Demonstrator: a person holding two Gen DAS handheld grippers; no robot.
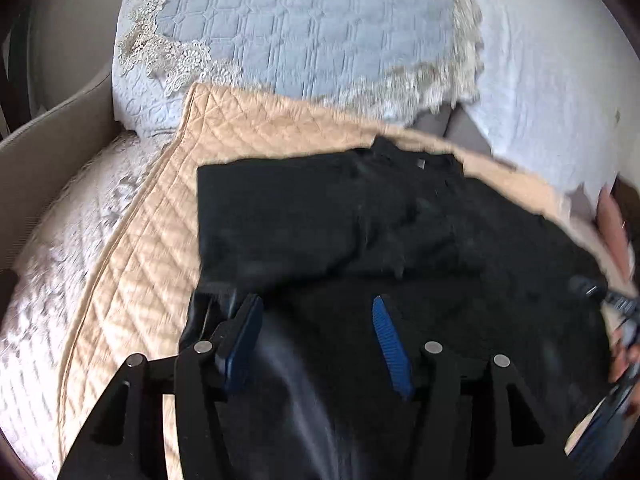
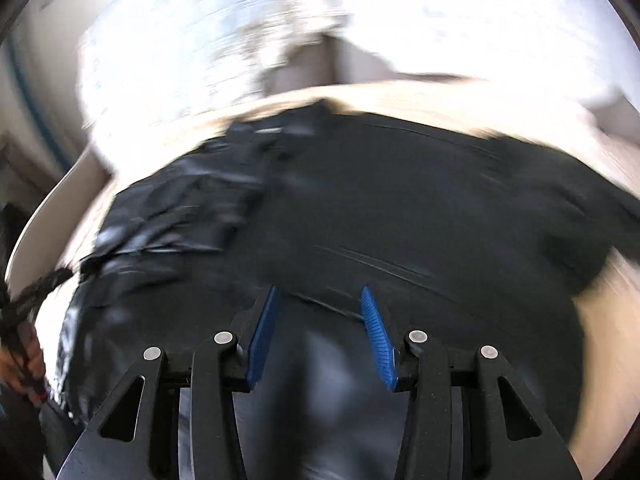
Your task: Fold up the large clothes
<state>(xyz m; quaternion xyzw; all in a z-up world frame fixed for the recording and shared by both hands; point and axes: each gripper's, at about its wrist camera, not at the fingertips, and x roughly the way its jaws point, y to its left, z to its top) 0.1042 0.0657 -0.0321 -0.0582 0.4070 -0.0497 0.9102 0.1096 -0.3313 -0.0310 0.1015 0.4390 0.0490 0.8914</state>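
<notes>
- Left wrist view: your left gripper [image 1: 316, 312] pointed down over the black garment [image 1: 360, 220], which lay on a tan quilted blanket [image 1: 152, 240] across the bed.
- Its blue-padded fingers [image 1: 390, 344] stood partly apart, with dark, shiny cloth rising between them from the 6 o'clock edge; whether the pads pressed on it I could not tell.
- The garment filled the middle and the 4 o'clock side, its neck end toward 12 o'clock.
- A pale blue quilted pillow with lace trim [image 1: 300, 32] sat at 12 o'clock, and white bedding [image 1: 552, 100] at 2 o'clock.
- At 3 to 4 o'clock, your other hand [image 1: 618, 236] showed at the garment's edge.
- Right wrist view, heavily blurred: your right gripper [image 2: 320, 308] was also over the black garment [image 2: 420, 208], which spread from 9 to 3 o'clock.
- Its fingers [image 2: 378, 340] stood partly apart with a glossy fold between them; a grip could not be confirmed.
- Bright white bedding [image 2: 460, 20] lay at 12 o'clock.
</notes>
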